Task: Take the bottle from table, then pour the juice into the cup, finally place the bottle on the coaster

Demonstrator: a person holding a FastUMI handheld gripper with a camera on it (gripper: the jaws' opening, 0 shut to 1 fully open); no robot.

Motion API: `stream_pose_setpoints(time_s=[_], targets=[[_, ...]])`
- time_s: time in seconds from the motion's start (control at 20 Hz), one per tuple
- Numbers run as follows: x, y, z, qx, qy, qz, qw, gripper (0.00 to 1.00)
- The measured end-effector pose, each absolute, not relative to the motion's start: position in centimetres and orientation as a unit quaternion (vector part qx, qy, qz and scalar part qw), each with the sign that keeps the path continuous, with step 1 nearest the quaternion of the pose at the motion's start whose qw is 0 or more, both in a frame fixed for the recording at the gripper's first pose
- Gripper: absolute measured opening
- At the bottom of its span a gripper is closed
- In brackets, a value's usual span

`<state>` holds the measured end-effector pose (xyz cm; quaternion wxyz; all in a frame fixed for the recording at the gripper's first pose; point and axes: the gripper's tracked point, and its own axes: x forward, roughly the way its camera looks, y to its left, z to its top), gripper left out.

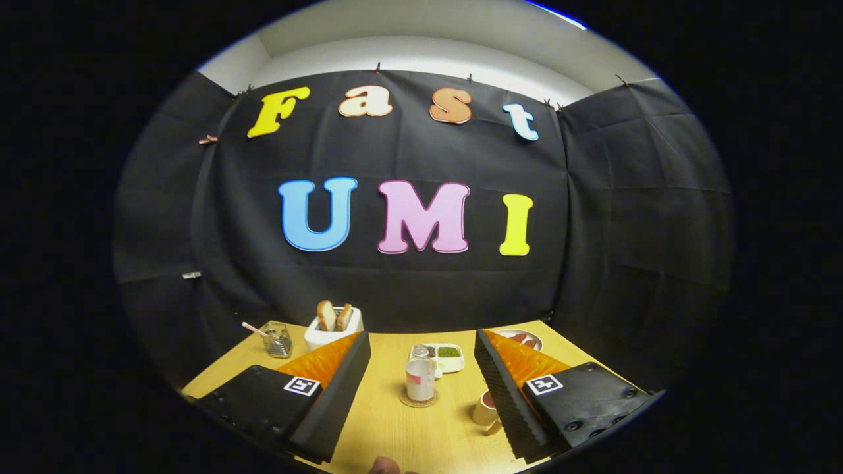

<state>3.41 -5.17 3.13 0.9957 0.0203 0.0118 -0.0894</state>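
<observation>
The gripper (421,368) hung with fingers spread wide, pinching nothing. Ahead between them the bottle (420,377) stood upright on the coaster (419,399). The cup (486,408) sat right of the coaster, against the right finger. Beyond the coaster lay a divided dish (446,356), farther left a toaster (333,326).

Cup (485,408) partly hidden behind right finger (504,395); contents just a dark red patch. Plate (520,338) mostly hidden behind same finger, red food on it too small to tell. Toaster (326,337) lower corner covered by left finger (332,395). Tray (442,357) contents too small to identify. Bottle (420,378) label unreadable, hides most of coaster (419,399). Glass jar (278,340) contents unclear. Fingertip-like bit (384,466) cut off below.
</observation>
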Motion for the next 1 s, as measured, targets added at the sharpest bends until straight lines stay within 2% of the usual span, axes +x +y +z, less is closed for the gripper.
stream_pose_setpoints(time_s=[0.2,0.45,1.0], targets=[[0.0,-1.2,4.2,0.028,0.004,-0.054,0.998,0.97],[-3.1,1.9,2.0,0.003,0.031,-0.055,0.998,0.97],[-4.3,5.5,1.5,-0.010,0.028,-0.040,0.999,0.97]])
